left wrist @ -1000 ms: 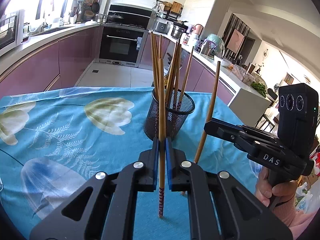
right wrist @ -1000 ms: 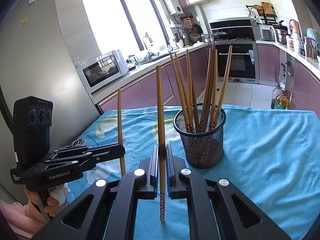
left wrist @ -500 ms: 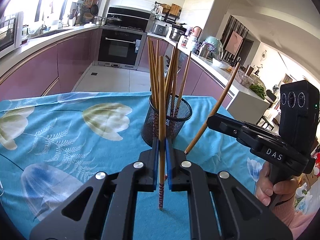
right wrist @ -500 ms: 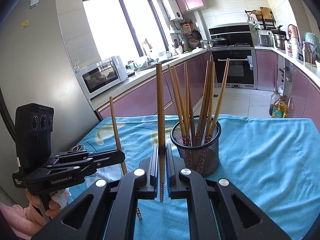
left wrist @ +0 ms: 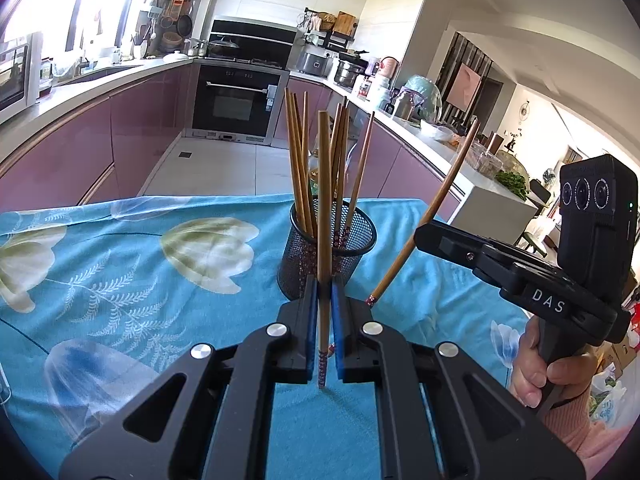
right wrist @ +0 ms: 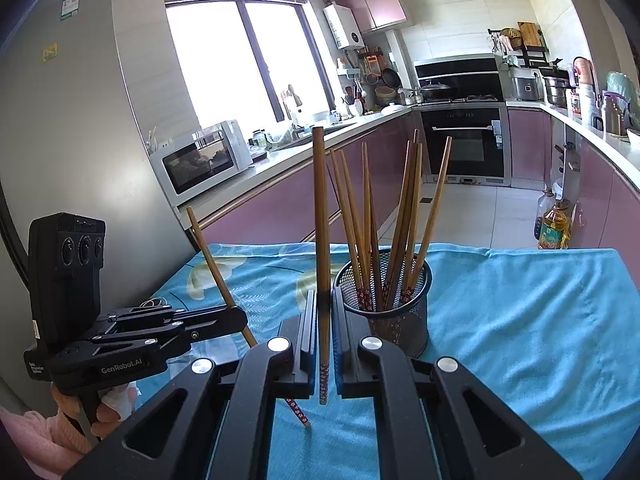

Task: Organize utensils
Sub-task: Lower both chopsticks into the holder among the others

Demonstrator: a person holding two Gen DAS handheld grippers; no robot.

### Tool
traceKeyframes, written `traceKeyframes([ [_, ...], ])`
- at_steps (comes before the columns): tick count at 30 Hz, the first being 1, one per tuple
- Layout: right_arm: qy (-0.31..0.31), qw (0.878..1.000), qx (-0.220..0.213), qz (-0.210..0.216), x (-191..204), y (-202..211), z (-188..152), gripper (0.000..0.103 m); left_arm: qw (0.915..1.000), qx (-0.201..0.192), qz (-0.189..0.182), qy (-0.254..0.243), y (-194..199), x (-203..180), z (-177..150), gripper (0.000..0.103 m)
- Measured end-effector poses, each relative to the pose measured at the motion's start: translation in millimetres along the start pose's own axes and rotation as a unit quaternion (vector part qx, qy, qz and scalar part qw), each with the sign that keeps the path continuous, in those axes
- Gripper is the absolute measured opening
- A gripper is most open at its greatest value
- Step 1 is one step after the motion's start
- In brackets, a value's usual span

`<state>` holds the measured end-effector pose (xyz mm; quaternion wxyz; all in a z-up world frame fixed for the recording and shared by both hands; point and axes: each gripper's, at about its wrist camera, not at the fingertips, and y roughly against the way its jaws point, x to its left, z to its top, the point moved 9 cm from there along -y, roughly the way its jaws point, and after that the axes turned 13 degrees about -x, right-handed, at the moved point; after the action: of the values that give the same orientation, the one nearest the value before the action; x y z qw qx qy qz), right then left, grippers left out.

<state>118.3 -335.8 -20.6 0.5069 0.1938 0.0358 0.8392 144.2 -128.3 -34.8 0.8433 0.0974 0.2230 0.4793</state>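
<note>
Two grippers, left (left wrist: 324, 332) and right (right wrist: 323, 340), jaws each pinching one chopstick (left wrist: 323, 220); tilted stick may miss cup (left wrist: 332, 248), centre frame.

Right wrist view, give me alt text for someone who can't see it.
The right claw grips one upright chopstick beside a black mesh holder of chopsticks on a blue floral cloth. At left, the left claw holds a tilted chopstick.
</note>
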Motion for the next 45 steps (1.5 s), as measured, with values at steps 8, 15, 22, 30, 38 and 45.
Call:
traceKeyframes([
  [8,0.002,1.000,-0.007,-0.002,-2.8,0.5,6.4,0.006,0.9999,-0.009,-0.001,-0.007,1.7,-2.8,9.5,0.007],
  [15,0.005,1.000,-0.011,-0.004,-4.9,1.1,9.7,0.006,0.9999,-0.014,-0.003,-0.009,0.1,-4.7,14.9,0.007],
  [22,0.008,1.000,-0.017,-0.004,-4.5,2.6,13.5,0.006,0.9997,-0.019,-0.004,-0.013,0.6,-6.3,19.7,0.007],
  [30,0.012,1.000,-0.024,-0.005,-3.9,3.4,20.3,0.006,0.9996,-0.025,-0.006,-0.016,1.9,-9.8,25.1,0.007],
  [38,0.018,0.999,-0.030,-0.006,-4.4,3.8,25.3,0.006,0.9992,-0.033,-0.008,-0.021,2.8,-13.9,34.6,0.007],
  [45,0.023,0.999,-0.038,-0.005,-3.5,5.4,31.5,0.006,0.9988,-0.041,-0.011,-0.025,5.2,-17.7,42.9,0.007],
])
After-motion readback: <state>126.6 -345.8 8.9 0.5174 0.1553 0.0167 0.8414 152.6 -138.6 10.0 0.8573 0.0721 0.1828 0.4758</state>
